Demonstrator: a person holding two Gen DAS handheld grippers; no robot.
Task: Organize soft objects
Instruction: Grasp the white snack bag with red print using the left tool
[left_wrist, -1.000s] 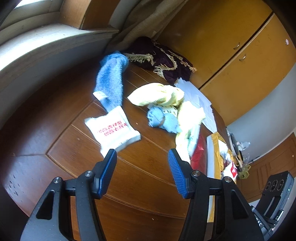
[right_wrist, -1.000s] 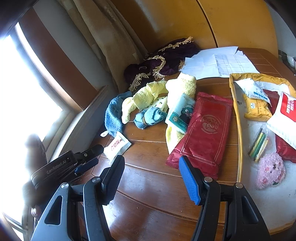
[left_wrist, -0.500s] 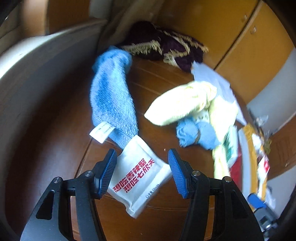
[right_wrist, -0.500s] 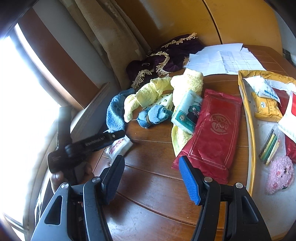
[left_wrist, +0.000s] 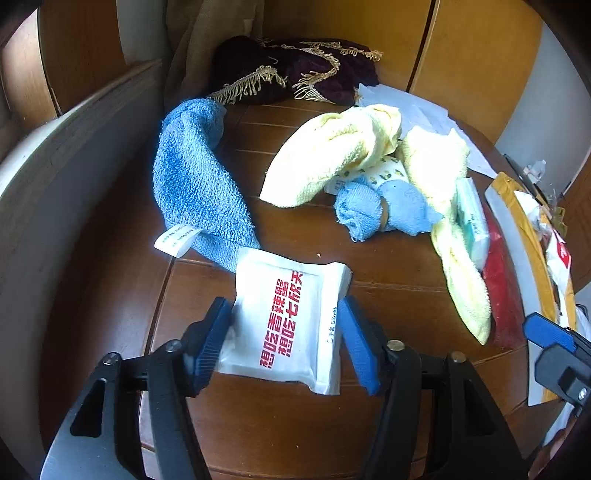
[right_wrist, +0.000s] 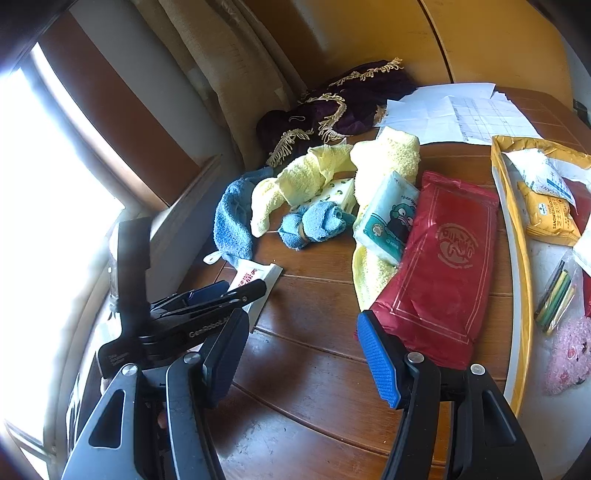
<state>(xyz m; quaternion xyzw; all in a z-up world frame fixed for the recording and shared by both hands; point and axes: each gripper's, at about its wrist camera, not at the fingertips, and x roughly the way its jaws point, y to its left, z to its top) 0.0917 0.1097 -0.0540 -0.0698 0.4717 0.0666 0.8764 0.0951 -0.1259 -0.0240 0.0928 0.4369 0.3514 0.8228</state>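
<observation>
The left tongs (left_wrist: 284, 341) reach low and almost level over the wooden table (left_wrist: 388, 266), pointing toward the far wall. Their blue pads sit on either side of a white packet (left_wrist: 291, 321) with red print; the left pad presses its edge and the right pad lies against or just beside the other edge, so the tongs are closing around it, though whether the grip is firm I cannot tell. The packet lies flat on the table, its far corner touching the end of a blue towel (left_wrist: 195, 177) that runs off toward 11 o'clock, with a white label at its near end.

At 1 o'clock from the packet lies a yellow towel (left_wrist: 332, 151), and just beside it a small rolled blue cloth (left_wrist: 380, 210). A second yellow towel (left_wrist: 443, 184) trails down toward 3 o'clock, with a tissue pack (left_wrist: 472, 218) resting on it. A dark purple fringed cloth (left_wrist: 295, 70) is heaped at 12 o'clock against the wall.

The right tongs (right_wrist: 303, 363) hover above the table's near edge, released, the pads wide apart with nothing between them. Ahead of the right pad lies a red pouch (right_wrist: 447, 258), and at 3 o'clock a yellow-rimmed tray (right_wrist: 515, 258) holds snack packets.
</observation>
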